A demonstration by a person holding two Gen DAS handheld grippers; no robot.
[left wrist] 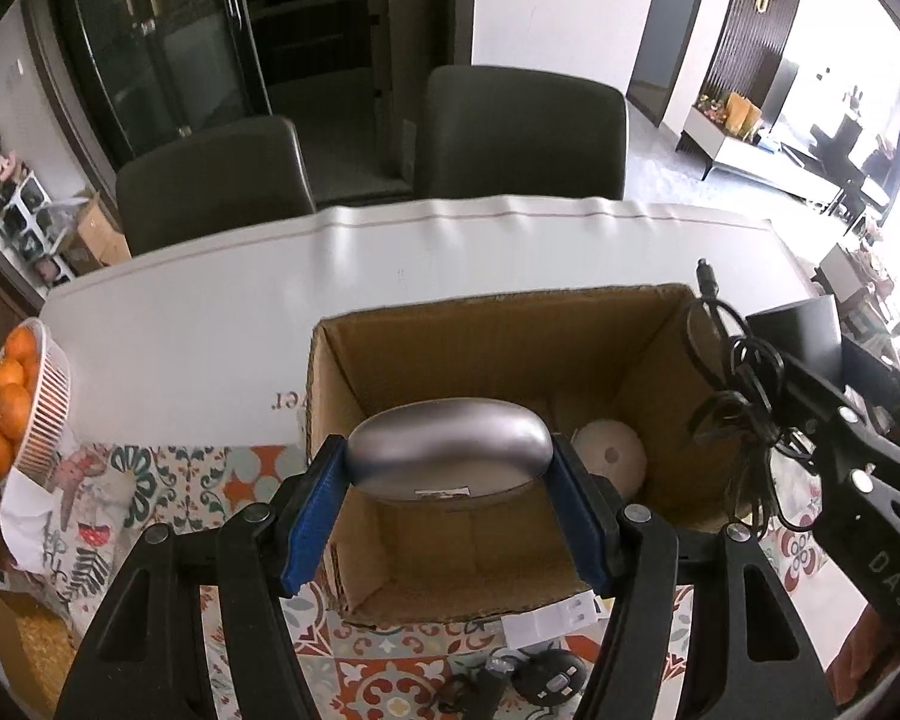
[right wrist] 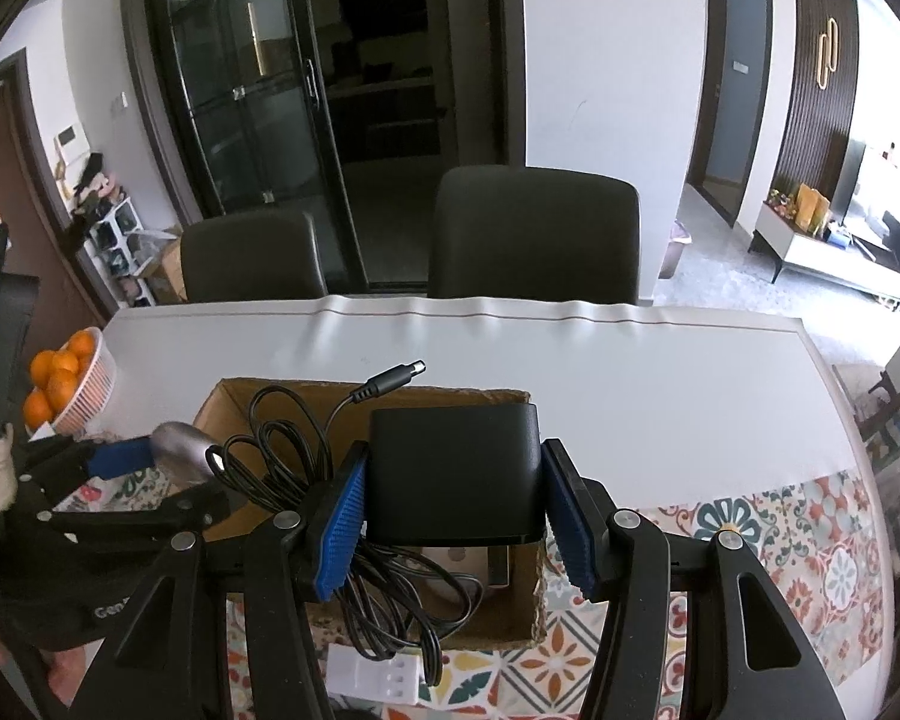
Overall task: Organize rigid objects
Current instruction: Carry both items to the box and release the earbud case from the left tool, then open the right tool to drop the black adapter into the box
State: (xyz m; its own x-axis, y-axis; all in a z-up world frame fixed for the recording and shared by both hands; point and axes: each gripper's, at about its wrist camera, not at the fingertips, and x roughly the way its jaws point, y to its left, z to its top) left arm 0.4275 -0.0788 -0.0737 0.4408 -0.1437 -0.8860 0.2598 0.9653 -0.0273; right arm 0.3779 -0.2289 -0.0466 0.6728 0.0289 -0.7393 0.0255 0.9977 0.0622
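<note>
Our left gripper (left wrist: 450, 480) is clamped on the smooth silver oval metal case (left wrist: 450, 450), held at frame centre just over the open brown cardboard box (left wrist: 510, 330). Our right gripper (right wrist: 453, 510) grasps the matte black rectangular power adapter (right wrist: 455, 474), its loose black cord (right wrist: 288, 450) bunched against the left blue pad and dangling over the same box.

To do this well, we would lower one item at a time, the case first, setting it beside the round white disc (left wrist: 609, 456) on the box floor instead of on it, and gather the cord inside the walls before letting go.

Only the left view shows the disc and the black key fob (left wrist: 549, 681) at lower centre on the patterned cloth (left wrist: 168, 480). Only the right view shows the cord's barrel plug (right wrist: 396, 378) clearly.
</note>
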